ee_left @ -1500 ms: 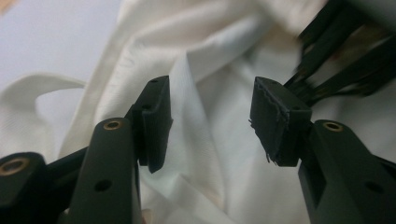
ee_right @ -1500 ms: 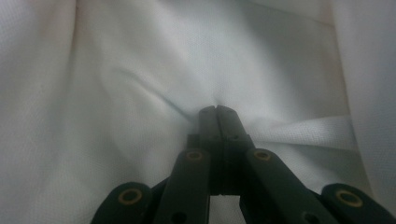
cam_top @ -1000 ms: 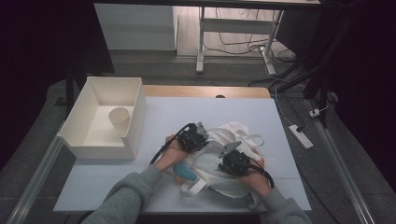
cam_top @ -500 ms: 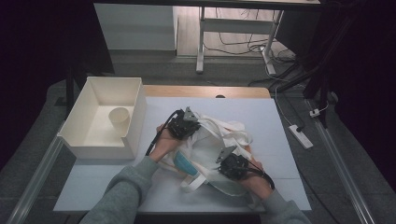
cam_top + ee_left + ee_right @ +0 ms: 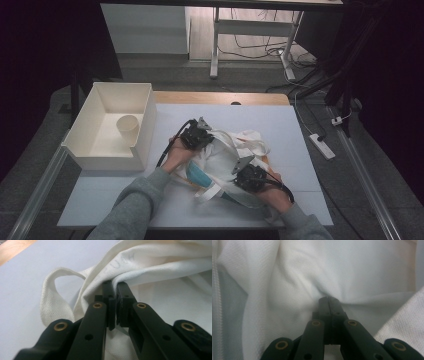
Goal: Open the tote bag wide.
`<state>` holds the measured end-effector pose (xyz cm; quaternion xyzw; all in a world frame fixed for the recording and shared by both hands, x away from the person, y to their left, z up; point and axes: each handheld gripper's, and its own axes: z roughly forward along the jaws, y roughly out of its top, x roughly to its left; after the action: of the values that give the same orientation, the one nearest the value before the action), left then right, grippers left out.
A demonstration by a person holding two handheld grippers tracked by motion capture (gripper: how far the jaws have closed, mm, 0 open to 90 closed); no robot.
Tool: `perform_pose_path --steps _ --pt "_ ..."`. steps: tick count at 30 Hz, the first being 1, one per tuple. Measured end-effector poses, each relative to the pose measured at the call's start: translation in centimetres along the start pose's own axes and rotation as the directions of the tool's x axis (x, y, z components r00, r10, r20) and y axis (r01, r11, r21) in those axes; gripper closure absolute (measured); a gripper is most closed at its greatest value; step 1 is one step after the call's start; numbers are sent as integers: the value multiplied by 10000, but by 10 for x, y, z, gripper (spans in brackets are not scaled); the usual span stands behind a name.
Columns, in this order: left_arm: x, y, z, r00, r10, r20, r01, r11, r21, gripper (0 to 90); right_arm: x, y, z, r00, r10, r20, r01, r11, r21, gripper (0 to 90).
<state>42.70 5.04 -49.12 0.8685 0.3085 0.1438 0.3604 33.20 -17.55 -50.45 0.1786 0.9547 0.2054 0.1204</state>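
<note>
Place: a lab or test room, set up for recording.
Table [image 5: 300,130]: pale sheet over a wood top, alone on grey floor.
Rails [image 5: 367,185]: metal strips flank the table on the floor.
Cables [image 5: 260,47]: loose wires lie under a desk frame behind.
Power strip [image 5: 321,146]: white, on the floor at right.
Surroundings: dark, unlit edges.

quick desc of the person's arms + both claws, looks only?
Grey sweater sleeves on both forearms. Left claw and right claw are black, each topped by a grey three-cornered plate and trailing a black cable. Jaws are flat black links with brass-coloured rivets.
</note>
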Motion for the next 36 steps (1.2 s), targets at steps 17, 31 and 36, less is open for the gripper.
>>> perform_pose_path --steps 17,31,36 --pt "-1 -1 -3 9990 8 441 0 9998 -188 831 -14 2 -26 9928 756 928 -599 9849 -1623 900" --pt "-3 -2 2 9983 220 545 -216 9997 -73 844 -74 -22 -25 9361 2669 2290 -2135 9488 -2330 900" --pt "-4 -2 2 9981 298 539 -295 9995 -61 845 -86 -34 -12 9279 3106 2064 -2661 9392 -2171 900"
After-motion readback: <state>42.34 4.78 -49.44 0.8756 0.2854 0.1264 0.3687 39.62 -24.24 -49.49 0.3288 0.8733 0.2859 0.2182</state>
